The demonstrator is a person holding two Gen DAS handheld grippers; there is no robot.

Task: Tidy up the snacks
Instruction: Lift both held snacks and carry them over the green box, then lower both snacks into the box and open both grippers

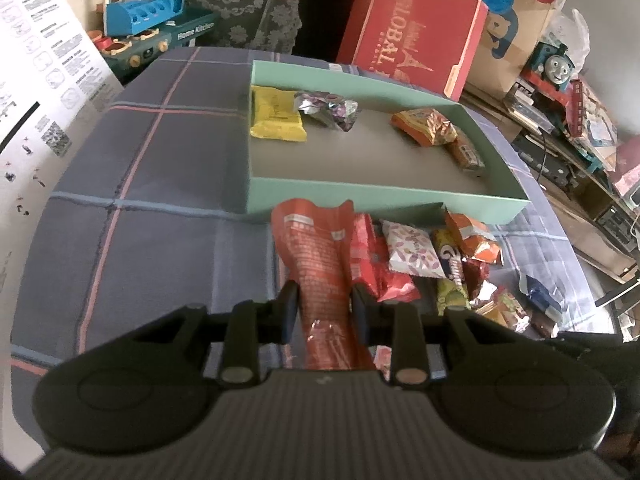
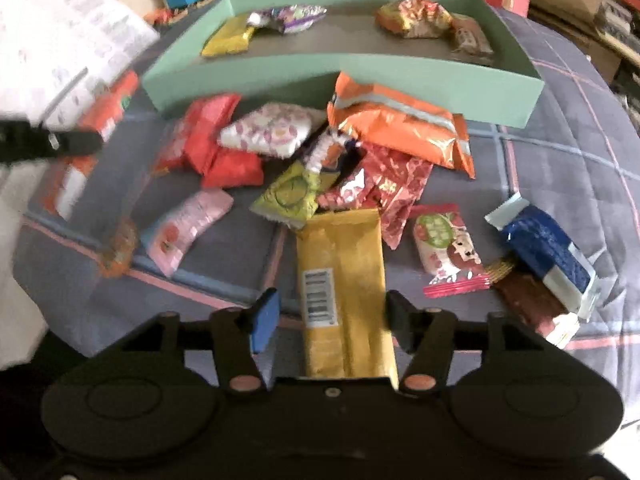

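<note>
My left gripper [image 1: 323, 304] is shut on a long orange-red snack packet [image 1: 316, 248], held above the cloth just in front of the green box [image 1: 380, 196]. The box [image 2: 400, 76] holds a yellow packet [image 1: 276, 114], a silver-purple packet [image 1: 328, 110], an orange packet [image 1: 424, 124] and a brown bar [image 1: 466, 154]. My right gripper [image 2: 330, 312] is open, its jaws standing either side of a long yellow packet [image 2: 344, 280] that lies on the cloth. A pile of loose snacks [image 2: 320, 160] lies between it and the box.
The checked blue-grey cloth [image 1: 160, 200] covers the table. A printed white sheet [image 1: 36, 92] stands at the left. A red gift box [image 1: 416, 24], toy sets [image 1: 152, 16] and a toy train [image 1: 554, 66] crowd the back. A blue-and-white packet [image 2: 548, 252] lies at the right.
</note>
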